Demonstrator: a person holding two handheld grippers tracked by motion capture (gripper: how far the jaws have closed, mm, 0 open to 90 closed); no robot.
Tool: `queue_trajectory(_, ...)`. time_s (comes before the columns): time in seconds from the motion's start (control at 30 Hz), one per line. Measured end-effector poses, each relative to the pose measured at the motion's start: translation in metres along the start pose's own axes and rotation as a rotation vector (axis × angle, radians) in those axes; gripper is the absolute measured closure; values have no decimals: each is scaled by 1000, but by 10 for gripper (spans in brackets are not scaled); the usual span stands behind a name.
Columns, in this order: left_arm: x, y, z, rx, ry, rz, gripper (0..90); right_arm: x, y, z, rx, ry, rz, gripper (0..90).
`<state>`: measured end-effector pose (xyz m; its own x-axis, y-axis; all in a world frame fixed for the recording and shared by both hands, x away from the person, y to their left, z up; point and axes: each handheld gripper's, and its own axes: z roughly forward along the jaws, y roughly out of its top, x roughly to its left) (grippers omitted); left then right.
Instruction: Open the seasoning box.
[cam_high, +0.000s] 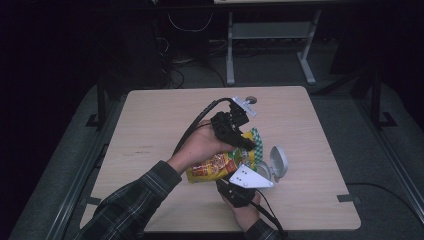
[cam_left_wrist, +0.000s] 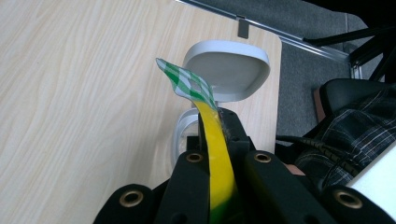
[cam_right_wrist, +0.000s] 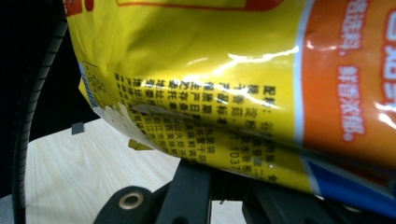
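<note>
A yellow and orange snack bag (cam_high: 215, 165) with a green checked top edge (cam_left_wrist: 184, 81) is held above the wooden table (cam_high: 150, 130) between both grippers. My left gripper (cam_high: 246, 141) comes down from above, shut on the bag's thin upper seam (cam_left_wrist: 218, 154). My right gripper (cam_high: 238, 173), under its grey plate, sits at the near side, its jaws shut on the bag's lower edge (cam_right_wrist: 210, 70). In the right gripper view the bag hides the jaw tips. A white container (cam_high: 276, 162) with its lid (cam_left_wrist: 229, 70) raised stands just right of the bag.
A round grommet hole (cam_high: 250, 100) sits near the table's far edge. Cables trail from both grippers. Grey floor and desk legs (cam_high: 230, 50) lie beyond the table. A plaid sleeve (cam_high: 135, 200) enters at the bottom left.
</note>
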<state>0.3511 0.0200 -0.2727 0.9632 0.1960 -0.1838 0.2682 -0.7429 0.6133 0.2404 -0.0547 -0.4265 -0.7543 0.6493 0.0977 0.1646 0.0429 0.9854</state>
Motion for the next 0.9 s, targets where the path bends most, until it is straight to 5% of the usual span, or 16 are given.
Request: queue_trajectory(0.9,-7,24,9,94,35,8,900,-6,7,-4,-47,9,33,900)
